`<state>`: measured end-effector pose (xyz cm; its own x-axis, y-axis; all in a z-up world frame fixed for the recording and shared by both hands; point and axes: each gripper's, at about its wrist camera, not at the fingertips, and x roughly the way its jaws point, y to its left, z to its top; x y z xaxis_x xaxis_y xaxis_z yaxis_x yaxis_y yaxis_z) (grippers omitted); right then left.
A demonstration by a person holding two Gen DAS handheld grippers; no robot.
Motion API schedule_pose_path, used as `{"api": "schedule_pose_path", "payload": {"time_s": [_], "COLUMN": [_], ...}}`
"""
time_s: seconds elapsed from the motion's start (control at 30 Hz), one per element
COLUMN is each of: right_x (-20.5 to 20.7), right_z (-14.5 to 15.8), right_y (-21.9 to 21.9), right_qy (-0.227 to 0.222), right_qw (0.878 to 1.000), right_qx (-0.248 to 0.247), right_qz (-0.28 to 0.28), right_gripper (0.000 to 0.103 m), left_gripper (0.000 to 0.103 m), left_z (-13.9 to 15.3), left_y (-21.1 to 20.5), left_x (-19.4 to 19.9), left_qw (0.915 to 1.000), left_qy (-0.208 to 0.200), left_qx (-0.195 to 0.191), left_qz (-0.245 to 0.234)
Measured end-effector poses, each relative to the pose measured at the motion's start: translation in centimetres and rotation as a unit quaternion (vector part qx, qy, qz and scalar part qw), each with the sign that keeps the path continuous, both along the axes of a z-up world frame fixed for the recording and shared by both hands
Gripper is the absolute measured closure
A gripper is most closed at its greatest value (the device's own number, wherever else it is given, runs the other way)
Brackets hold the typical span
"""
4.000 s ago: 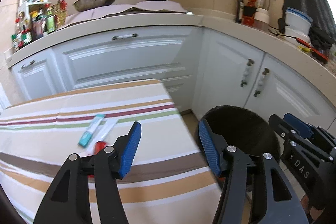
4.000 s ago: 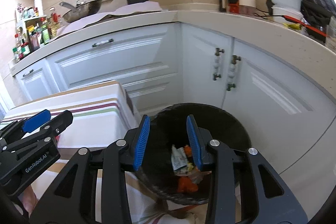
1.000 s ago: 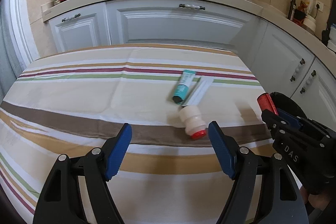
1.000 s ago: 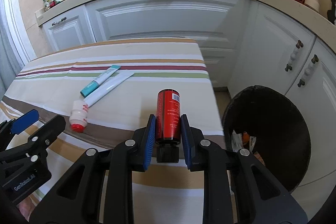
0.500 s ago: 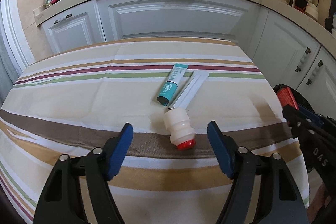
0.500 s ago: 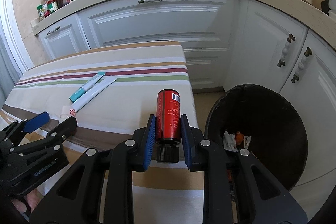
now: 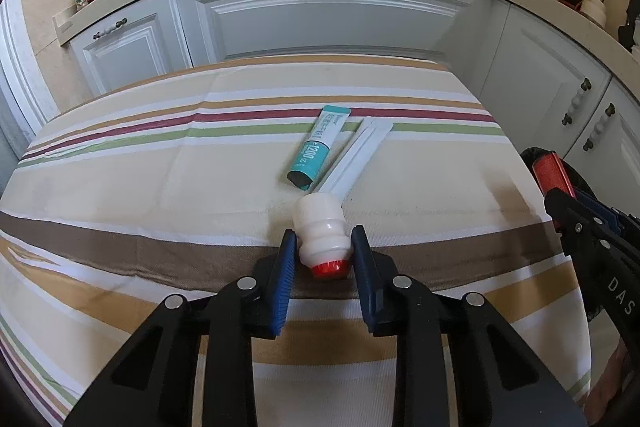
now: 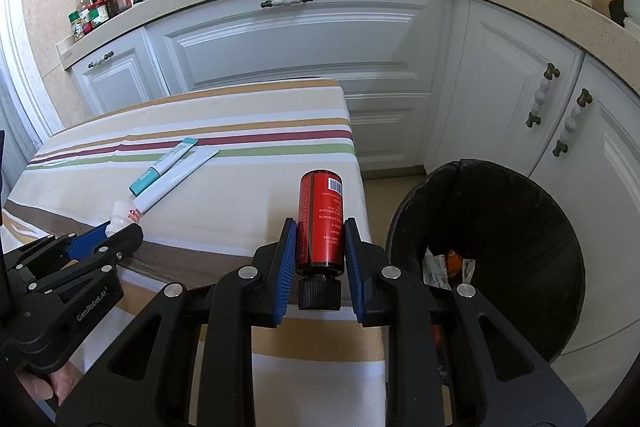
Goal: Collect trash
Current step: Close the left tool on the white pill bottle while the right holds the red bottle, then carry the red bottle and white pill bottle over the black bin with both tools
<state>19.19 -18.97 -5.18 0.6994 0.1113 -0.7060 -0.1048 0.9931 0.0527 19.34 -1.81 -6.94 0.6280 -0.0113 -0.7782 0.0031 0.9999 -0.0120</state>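
A small white bottle [image 7: 319, 227] with a red cap lies on the striped tablecloth [image 7: 160, 187], cap toward me. My left gripper [image 7: 322, 241] is closing around it, and both blue pads touch its sides. In the right wrist view the left gripper [image 8: 116, 227] sits at the lower left with the white bottle [image 8: 119, 210] at its tips. My right gripper [image 8: 320, 229] is shut on a red bottle [image 8: 322, 211] with a black cap, held above the table's right edge beside the black trash bin [image 8: 500, 183].
A teal tube [image 7: 318, 147] and a long white packet [image 7: 356, 159] lie side by side just beyond the white bottle. The bin holds some wrappers [image 8: 444, 265]. White cabinets [image 8: 300, 51] and a cluttered counter run behind the table.
The left gripper moved forward and down to the white bottle, and its jaws went from wide apart to touching the bottle's sides. The right gripper kept hold of the red bottle.
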Motion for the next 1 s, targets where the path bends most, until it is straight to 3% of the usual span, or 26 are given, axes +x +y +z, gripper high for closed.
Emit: {"api": "schedule_pose_path", "payload": {"time_s": [1.0], "right_x": [-3.4], "right_z": [2.4], "right_y": [1.0], "right_qy": [-0.024], "right_qw": [1.000], "right_qx": [-0.006], "right_qz": [0.004], "right_gripper": [0.080], "left_gripper": [0.074], "left_z": [2.8], "left_y": [2.7], "left_x": [-4.3], "left_qw": [0.9989], "left_qy": [-0.042], "left_qx": [0.010], "left_qz": [0.019]}}
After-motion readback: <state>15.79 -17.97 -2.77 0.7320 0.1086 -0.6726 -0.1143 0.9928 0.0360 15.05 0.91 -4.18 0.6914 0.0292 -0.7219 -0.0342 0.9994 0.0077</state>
